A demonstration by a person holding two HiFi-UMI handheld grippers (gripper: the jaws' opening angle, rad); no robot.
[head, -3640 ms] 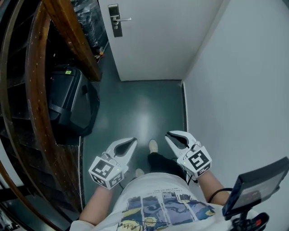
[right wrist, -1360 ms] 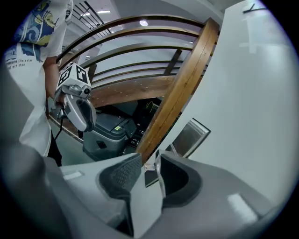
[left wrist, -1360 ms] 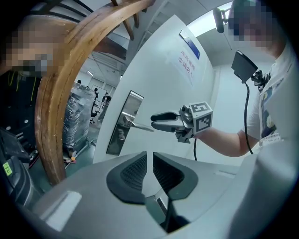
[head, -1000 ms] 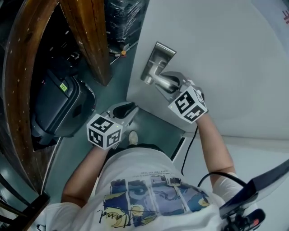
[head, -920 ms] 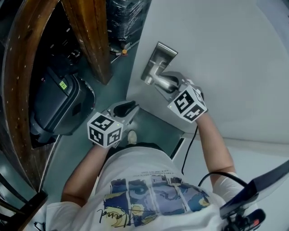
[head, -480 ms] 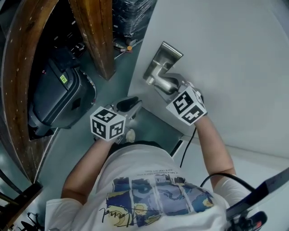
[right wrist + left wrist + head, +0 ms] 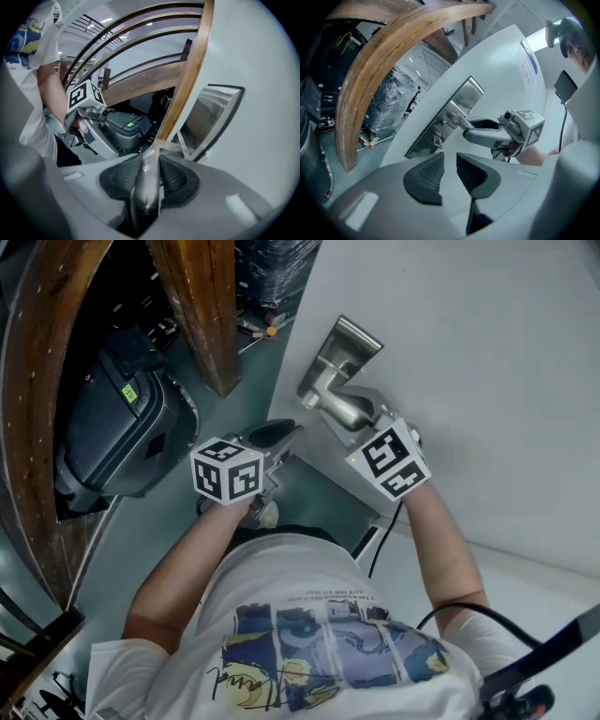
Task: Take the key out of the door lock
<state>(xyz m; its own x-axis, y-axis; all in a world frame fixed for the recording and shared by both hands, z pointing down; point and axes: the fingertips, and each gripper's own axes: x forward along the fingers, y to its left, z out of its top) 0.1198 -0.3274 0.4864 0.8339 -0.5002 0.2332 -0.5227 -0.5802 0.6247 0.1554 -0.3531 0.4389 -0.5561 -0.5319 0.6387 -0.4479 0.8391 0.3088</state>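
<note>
A small silver key (image 7: pixel 436 139) hangs from the lock in the steel plate (image 7: pixel 457 108) on the white door, below the lever handle (image 7: pixel 457 119). My right gripper (image 7: pixel 354 413) reaches over that handle (image 7: pixel 330 397). In the right gripper view the lever (image 7: pixel 147 187) lies between the pads, and the jaws of the right gripper (image 7: pixel 151 169) are closing onto it. My left gripper (image 7: pixel 281 435) hovers lower left of the handle, short of the door. The left gripper (image 7: pixel 450 161) points at the key with its jaws opening and nothing between them. The key is hidden in the head view.
A black case (image 7: pixel 122 437) stands on the green floor at left. A thick wooden post (image 7: pixel 202 306) and a curved wooden rail (image 7: pixel 37 381) rise beside it. The white door (image 7: pixel 469 352) fills the right side. A cable hangs from the right wrist.
My left gripper has risen and moved toward the door, up to just below the handle. The right gripper has stayed on the handle.
</note>
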